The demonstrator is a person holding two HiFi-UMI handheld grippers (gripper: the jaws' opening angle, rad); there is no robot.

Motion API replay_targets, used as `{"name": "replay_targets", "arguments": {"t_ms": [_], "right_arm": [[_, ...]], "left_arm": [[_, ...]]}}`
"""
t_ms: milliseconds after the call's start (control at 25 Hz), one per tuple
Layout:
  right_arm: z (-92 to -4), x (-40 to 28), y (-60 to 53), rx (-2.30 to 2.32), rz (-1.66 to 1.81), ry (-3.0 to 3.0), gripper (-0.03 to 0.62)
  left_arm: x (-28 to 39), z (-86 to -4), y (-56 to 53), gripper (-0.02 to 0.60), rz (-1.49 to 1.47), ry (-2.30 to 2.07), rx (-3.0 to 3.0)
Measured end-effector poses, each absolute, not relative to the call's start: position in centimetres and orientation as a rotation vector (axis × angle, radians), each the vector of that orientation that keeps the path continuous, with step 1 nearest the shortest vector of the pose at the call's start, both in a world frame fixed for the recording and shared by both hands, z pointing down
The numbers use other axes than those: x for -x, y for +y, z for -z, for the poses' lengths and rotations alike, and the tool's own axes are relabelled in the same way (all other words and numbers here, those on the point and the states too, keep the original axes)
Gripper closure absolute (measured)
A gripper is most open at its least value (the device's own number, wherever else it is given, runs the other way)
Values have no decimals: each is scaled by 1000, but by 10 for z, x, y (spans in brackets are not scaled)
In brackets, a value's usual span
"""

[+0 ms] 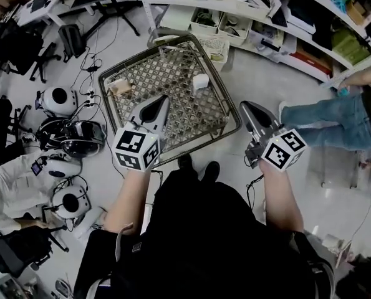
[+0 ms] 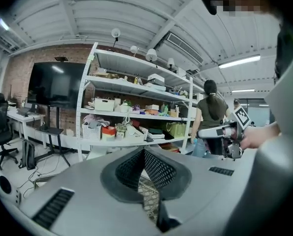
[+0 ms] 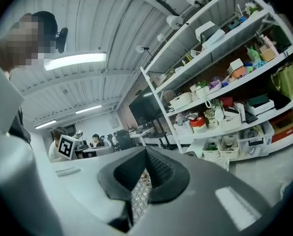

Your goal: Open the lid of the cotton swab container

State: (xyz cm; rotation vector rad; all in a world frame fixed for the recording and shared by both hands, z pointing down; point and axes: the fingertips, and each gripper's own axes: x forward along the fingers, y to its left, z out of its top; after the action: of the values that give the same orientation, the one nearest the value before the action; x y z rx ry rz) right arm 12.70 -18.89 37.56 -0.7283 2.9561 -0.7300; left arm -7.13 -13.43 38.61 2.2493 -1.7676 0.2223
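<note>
A small white container (image 1: 201, 81) stands on the far right part of a metal mesh table (image 1: 173, 114). A smaller pale object (image 1: 120, 87) lies near the table's left edge. My left gripper (image 1: 162, 99) hovers over the near middle of the table, shut with nothing in it, well short of the container. My right gripper (image 1: 244, 106) is off the table's right edge, also shut and empty. The left gripper view shows its jaws (image 2: 144, 151) pressed together and the right gripper (image 2: 230, 132) beyond. In the right gripper view the jaws (image 3: 146, 151) meet over mesh.
Shelves (image 1: 247, 17) with bins run behind the table. White and black helmets (image 1: 63, 101) and cables litter the floor at left. A person in jeans (image 1: 325, 120) stands at right. My shoes (image 1: 197, 166) are at the table's near edge.
</note>
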Motion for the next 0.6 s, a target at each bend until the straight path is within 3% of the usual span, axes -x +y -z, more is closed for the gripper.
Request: {"name": "replay_targets", "arguments": {"t_ms": [600], "right_arm": [[-384,-62,-211,792,748,2987,583]], "left_arm": [[107,-416,-157,577,-275,-1696,-2258]]}}
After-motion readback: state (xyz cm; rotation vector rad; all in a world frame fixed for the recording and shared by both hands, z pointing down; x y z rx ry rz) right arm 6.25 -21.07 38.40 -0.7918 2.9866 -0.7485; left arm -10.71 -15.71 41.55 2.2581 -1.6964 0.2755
